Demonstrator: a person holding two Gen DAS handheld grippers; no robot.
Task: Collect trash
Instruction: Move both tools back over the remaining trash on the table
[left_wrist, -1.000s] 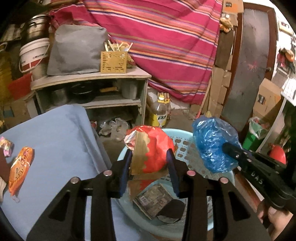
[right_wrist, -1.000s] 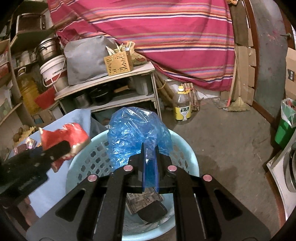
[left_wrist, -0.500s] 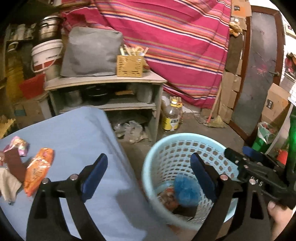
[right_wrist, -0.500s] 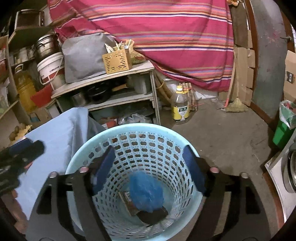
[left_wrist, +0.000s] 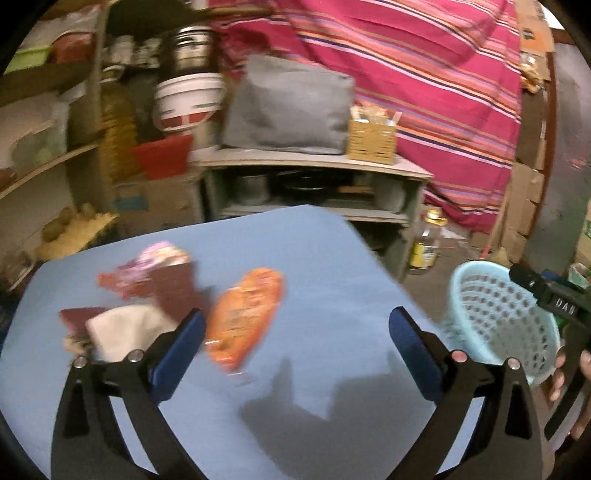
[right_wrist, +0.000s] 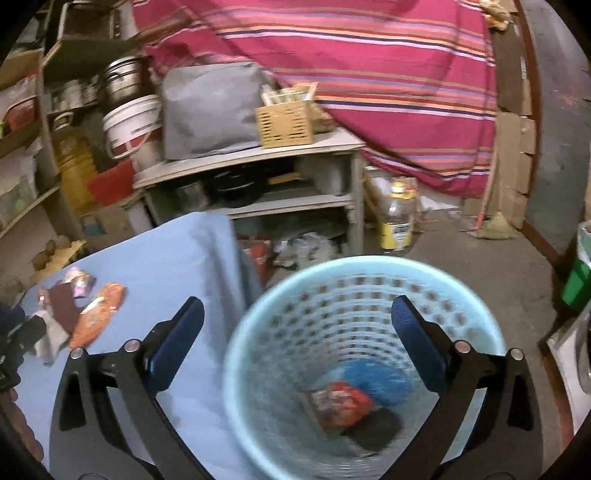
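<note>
Trash items on the blue tablecloth (left_wrist: 325, 280), as far as the blur allows a count: one orange snack wrapper (left_wrist: 243, 315), one pink foil wrapper (left_wrist: 162, 254), one dark red-brown piece (left_wrist: 177, 291) and one white crumpled piece (left_wrist: 125, 328), all grouped at the cloth's left side, touching or overlapping one another. One pale blue perforated basket (right_wrist: 354, 266) stands on the floor just beside the table's right edge. Basket contents, seen in the right wrist view: one red wrapper (right_wrist: 340, 402), one blue plastic bag (right_wrist: 373, 376) and one dark flat item (right_wrist: 376, 428), lying together at the bottom.

Grippers: two. Left gripper (left_wrist: 295, 341) hangs over the tablecloth with jaws spread wide and nothing between them; its jaws have just been opening. Its left finger sits just in front of the white piece and beside the orange wrapper, partly hiding both. Right gripper (right_wrist: 297, 328) hangs over the basket mouth, jaws likewise spread wide and empty, having just been opening; its fingers frame the basket rim and cover part of the wall.

Surroundings: one grey shelf unit (right_wrist: 258, 162) behind the table carrying one grey bag (right_wrist: 207, 110) and one slatted wooden box (right_wrist: 284, 123), one white bucket (right_wrist: 129, 125) to the left, one bottle with a yellow label (right_wrist: 397, 218) on the floor, and a striped red cloth (right_wrist: 369, 55) across the back
</note>
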